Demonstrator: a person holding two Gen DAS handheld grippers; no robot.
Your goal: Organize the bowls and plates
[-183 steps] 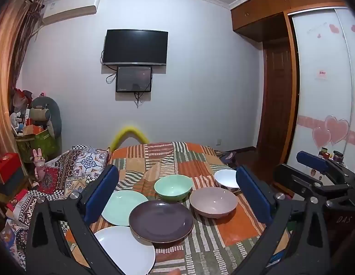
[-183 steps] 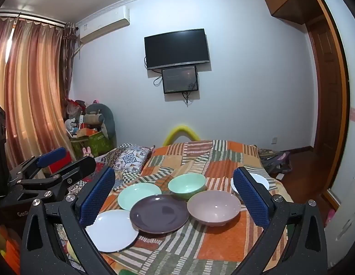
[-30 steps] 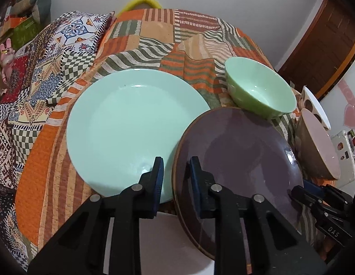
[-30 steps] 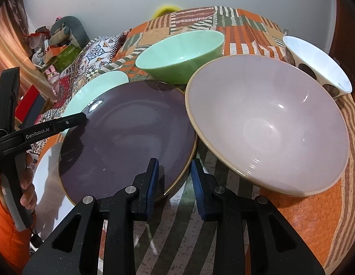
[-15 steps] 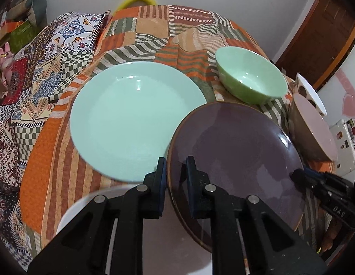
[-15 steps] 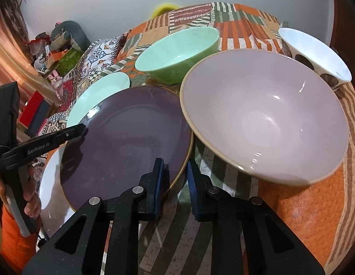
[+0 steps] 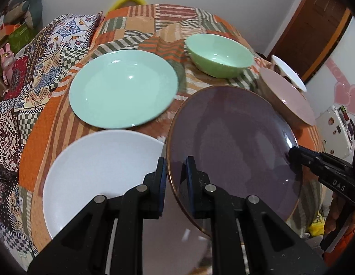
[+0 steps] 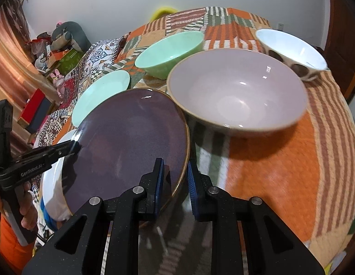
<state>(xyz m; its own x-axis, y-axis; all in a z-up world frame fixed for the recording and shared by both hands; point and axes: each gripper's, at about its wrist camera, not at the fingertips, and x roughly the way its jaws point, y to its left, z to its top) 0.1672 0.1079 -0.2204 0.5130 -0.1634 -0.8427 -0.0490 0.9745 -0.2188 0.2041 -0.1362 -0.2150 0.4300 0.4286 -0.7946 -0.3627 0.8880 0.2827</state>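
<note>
Purple plate (image 7: 234, 142) tilted, lifted off the patchwork bed cover (image 8: 280, 160), gripped at opposite rims. Left gripper (image 7: 175, 178) jaws pinching its near-left rim; right gripper (image 8: 175, 178) jaws pinching the opposite rim. White plate (image 7: 97, 171) lying flat just left of the purple plate, partly under its edge. Mint plate (image 7: 122, 89) beyond the white one. Green bowl (image 7: 219, 55) behind the purple plate, pink bowl (image 8: 237, 94) right of it, white spotted bowl (image 8: 292, 50) beyond the pink bowl.
</note>
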